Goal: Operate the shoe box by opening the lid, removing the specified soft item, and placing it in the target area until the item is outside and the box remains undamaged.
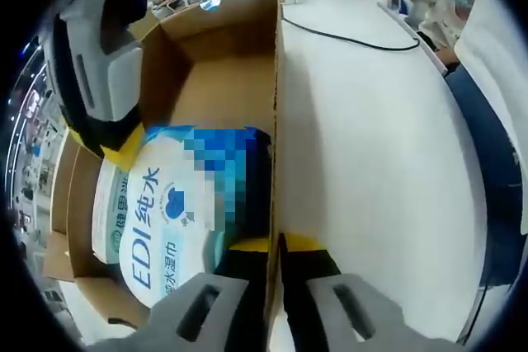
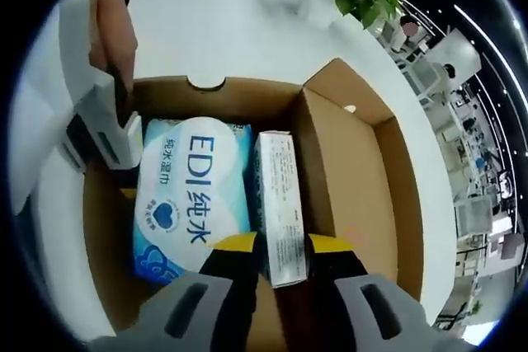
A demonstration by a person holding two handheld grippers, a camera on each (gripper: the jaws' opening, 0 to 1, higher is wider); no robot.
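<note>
White round table [image 2: 247,30] fills the top of the right gripper view, under the open brown cardboard shoe box [image 2: 355,171]. Blue-white soft wet-wipe pack [image 2: 191,195] lies at the box's left-centre, touching a slim white carton [image 2: 279,204]. Right gripper [image 2: 272,246] pinches the carton; left gripper [image 1: 276,245] clamps the box wall [image 1: 275,121].

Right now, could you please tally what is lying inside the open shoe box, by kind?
Wet-wipe pack: 1
Small white carton: 1
Total: 2 items in the box
</note>
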